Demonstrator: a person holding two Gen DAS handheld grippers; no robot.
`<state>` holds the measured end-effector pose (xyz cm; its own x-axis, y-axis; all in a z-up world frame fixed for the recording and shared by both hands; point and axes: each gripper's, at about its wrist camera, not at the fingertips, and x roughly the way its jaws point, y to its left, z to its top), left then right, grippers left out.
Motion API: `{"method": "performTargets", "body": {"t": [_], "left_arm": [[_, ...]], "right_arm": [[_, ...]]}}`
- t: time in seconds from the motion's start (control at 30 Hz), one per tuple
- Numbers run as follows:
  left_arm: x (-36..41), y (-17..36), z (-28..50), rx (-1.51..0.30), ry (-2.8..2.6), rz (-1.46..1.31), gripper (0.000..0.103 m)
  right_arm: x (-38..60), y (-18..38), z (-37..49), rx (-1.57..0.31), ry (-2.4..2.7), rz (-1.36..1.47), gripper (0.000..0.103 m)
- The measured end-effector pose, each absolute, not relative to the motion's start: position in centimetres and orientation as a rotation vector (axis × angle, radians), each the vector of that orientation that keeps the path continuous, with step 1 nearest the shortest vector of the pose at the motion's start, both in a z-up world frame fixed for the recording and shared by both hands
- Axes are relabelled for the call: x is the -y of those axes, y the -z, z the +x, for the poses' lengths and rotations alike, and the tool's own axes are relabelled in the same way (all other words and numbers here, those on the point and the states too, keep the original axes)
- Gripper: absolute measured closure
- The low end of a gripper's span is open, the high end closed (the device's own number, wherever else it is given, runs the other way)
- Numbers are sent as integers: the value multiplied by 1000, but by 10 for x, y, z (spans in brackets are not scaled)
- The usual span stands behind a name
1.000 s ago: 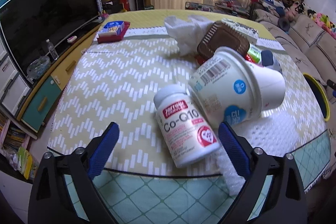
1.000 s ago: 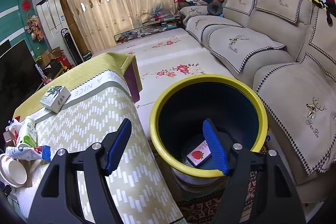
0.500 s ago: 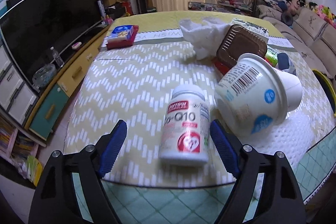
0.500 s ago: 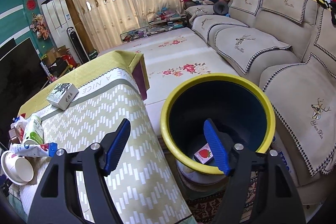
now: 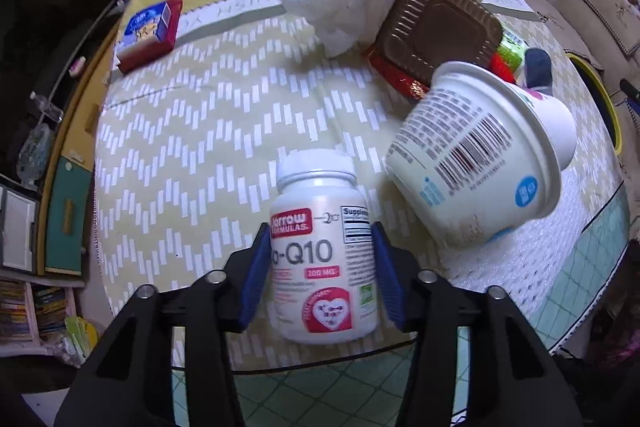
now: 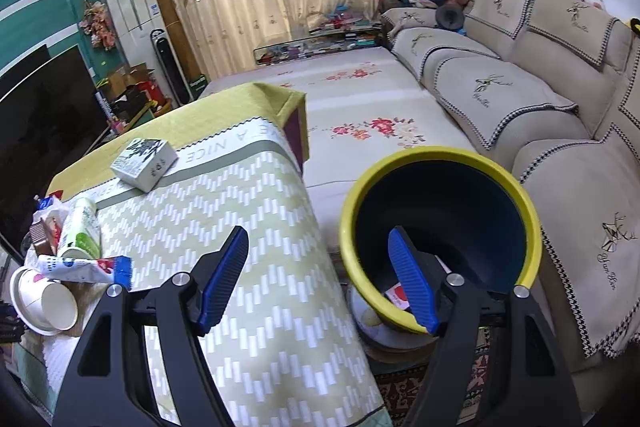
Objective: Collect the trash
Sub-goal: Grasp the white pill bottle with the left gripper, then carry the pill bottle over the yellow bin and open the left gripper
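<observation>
Bare tablecloth (image 5: pixel 192 131) left of the supplement bottle (image 5: pixel 324 259); tipped yogurt tub (image 5: pixel 476 163) crowding its right.

Bottle (image 5: pixel 324 259) label: "Jarrow FORMULAS" on a red patch, "Q10" large, "200 MG" on a red tag, "Supplement" heading the side panel. Cup (image 5: pixel 476 163): barcode, digits too small. Cloth (image 6: pixel 240 147) band, read upside down: "A NICE". Sofa (image 6: pixel 580 211) embroidery unreadable.

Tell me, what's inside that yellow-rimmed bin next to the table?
Inside the bin, a small white packet with a red picture lies at the bottom. The near rim and the right hand-held gripper cover the rest of the bottom, so anything else there stays hidden.
</observation>
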<state>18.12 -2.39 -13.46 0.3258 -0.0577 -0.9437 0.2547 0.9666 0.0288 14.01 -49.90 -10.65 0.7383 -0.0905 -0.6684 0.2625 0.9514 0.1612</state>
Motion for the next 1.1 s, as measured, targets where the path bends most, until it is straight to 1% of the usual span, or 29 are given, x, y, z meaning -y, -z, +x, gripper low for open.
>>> {"method": "performTargets", "body": {"t": [0.23, 0.43, 0.57, 0.67, 0.77, 1.1], "left_arm": [[10, 126, 176, -1201, 199, 170, 55], [3, 73, 142, -1036, 151, 179, 55], [29, 34, 134, -939, 221, 198, 55], [74, 19, 134, -889, 343, 224, 55], [125, 15, 143, -864, 472, 231, 55], [336, 33, 184, -866, 809, 288, 55]], "right_arm": [[495, 108, 140, -733, 165, 260, 34], [495, 104, 139, -721, 157, 264, 34], [500, 97, 131, -705, 154, 253, 34], [511, 91, 120, -688, 179, 248, 34], [529, 86, 102, -664, 254, 228, 34], [608, 88, 45, -624, 403, 294, 34]]}}
